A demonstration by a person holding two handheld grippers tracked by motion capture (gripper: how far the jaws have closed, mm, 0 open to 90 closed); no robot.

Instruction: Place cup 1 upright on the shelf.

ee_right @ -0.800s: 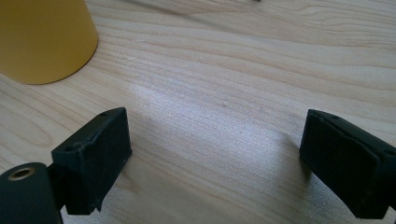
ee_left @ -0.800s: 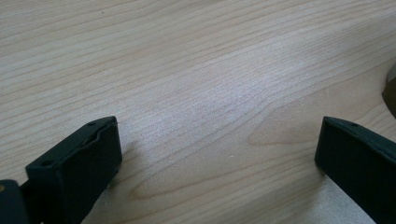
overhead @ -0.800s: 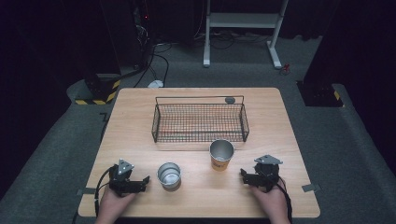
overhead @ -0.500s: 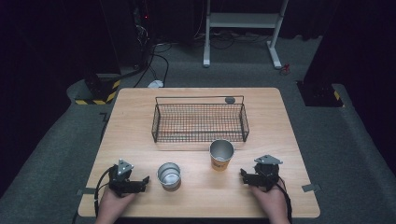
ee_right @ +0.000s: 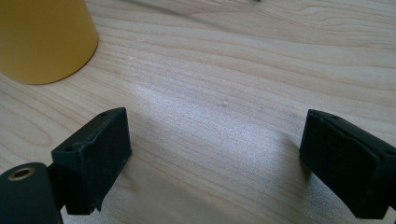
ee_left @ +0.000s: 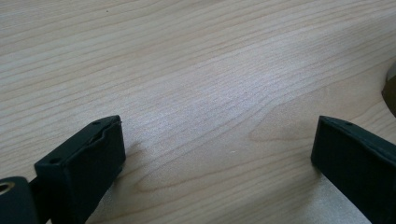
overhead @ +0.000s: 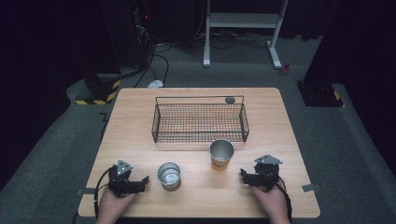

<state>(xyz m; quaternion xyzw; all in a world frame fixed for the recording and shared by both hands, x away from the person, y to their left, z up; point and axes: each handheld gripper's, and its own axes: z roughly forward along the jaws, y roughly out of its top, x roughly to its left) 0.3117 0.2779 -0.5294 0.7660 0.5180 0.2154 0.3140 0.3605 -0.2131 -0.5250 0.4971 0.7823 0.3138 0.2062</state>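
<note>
Both grippers rest low on the wooden counter (overhead: pixel 140 116), jaws spread wide and gripping nothing. The left gripper (overhead: pixel 142 180) sits just beside a short metal cup (overhead: pixel 168 174); the right gripper (overhead: pixel 243 174) lies near a yellow cup (overhead: pixel 221 155) standing upright before the wire basket (overhead: pixel 200 122).

A black wire basket (overhead: pixel 200 122) sits on the wooden table (overhead: pixel 140 116), toward the far edge. A small dark round object (overhead: pixel 229 100) lies just behind the basket, near its far right corner. On the grey floor beyond the basket stands a white metal frame (overhead: pixel 243 28). Left of the frame, cables (overhead: pixel 156 56) trail beside a black-and-yellow striped base (overhead: pixel 95 95).
</note>
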